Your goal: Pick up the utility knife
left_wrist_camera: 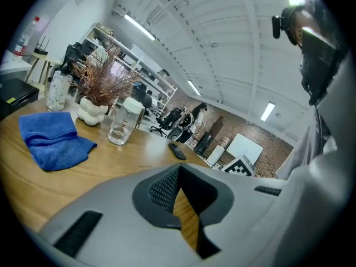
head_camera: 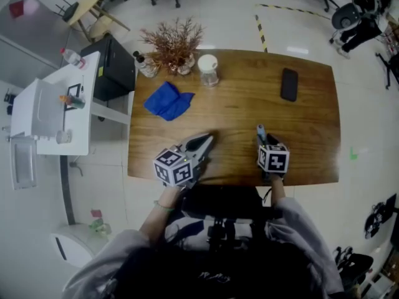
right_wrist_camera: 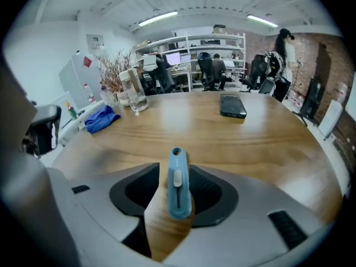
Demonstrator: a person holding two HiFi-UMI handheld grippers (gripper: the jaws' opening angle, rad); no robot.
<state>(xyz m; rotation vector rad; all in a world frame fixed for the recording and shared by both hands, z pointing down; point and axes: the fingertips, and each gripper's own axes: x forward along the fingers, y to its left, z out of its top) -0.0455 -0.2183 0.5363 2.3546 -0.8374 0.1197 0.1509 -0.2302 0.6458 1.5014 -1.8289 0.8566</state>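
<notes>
Right gripper view had the utility knife lying on the table, smack btwn my right tongs, slider up, hole end pointing away from me. Those tongs stood apart: a strip of wood showed btwn the knife and the pad on its left, so no squeeze yet.

Step in hand, as I read it: approach done, grasp not made. Next move prob. called for closing evenly on the handle's sides w/o shoving it sideways, then a straight lift.

Left tongs were together at the tips w/ nothing in them, low over the near table edge. Idle, I'd say.

Hard to make out:
- Whether the other pad already touched the knife or sat just beside it. Too close to call.
- Knife's near end was cut off behind the tongs' body.
- Blade out or retracted? Couldn't tell.
- Head view gave only a blue tip poking past the marker cube, rest covered.
</notes>
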